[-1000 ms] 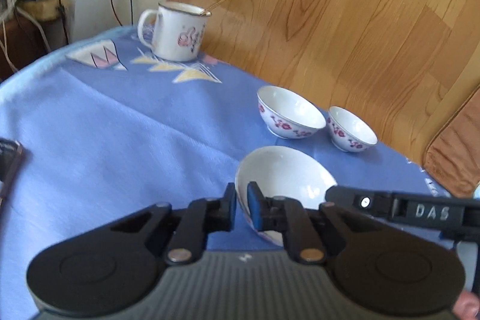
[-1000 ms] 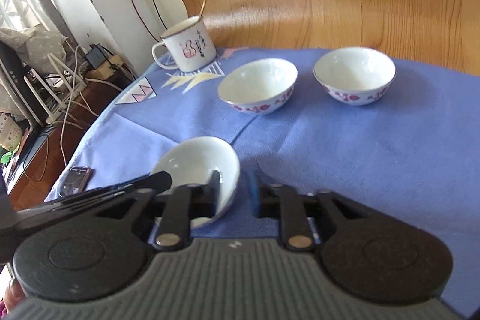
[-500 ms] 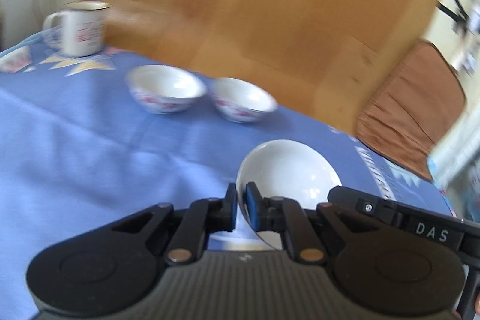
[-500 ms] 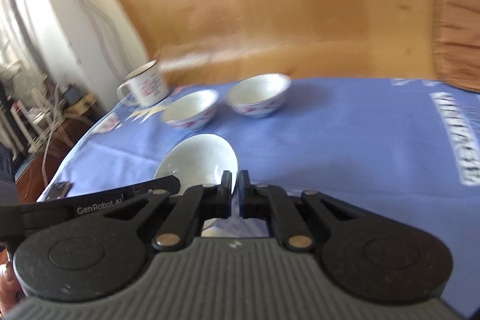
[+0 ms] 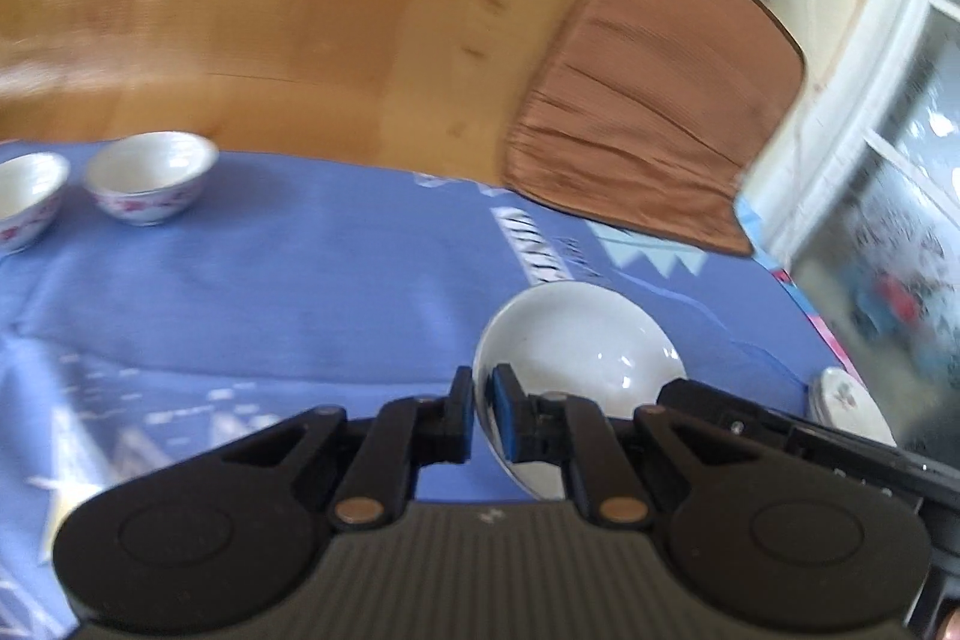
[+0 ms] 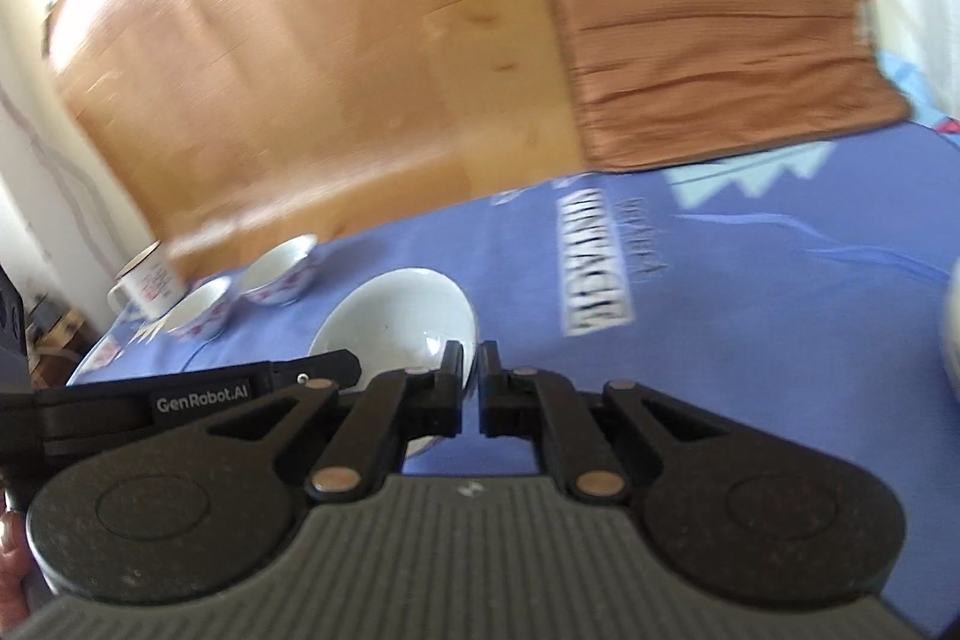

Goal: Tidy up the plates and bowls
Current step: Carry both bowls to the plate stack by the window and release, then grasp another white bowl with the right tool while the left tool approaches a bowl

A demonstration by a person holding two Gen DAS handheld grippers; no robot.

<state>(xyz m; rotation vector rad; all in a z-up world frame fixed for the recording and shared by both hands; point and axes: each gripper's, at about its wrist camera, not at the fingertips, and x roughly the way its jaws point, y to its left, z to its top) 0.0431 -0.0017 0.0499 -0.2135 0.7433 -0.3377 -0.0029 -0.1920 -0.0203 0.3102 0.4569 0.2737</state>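
Observation:
A plain white bowl (image 5: 576,334) hangs just above the blue cloth, held from both sides. My left gripper (image 5: 483,391) is shut on its left rim, and the rim shows between the blue pads. In the right wrist view the same white bowl (image 6: 396,322) has its right rim pinched in my shut right gripper (image 6: 471,367). Two bowls with red flowers (image 5: 150,172) (image 5: 24,199) stand side by side at the far left, and they are also seen as floral bowls (image 6: 279,268) (image 6: 201,310). A flowered plate (image 5: 840,400) lies at the right edge.
The blue tablecloth (image 5: 300,280) covers the table. A wooden panel (image 5: 240,10) and a brown cushion (image 5: 648,100) stand behind its far edge. An enamel mug (image 6: 150,286) sits beside the floral bowls. Something white (image 6: 951,328) shows at the right border.
Both grippers have carried the white bowl to the right, away from the mug and floral bowls. The right jaws narrowed onto the rim. The flowered plate has come into view.

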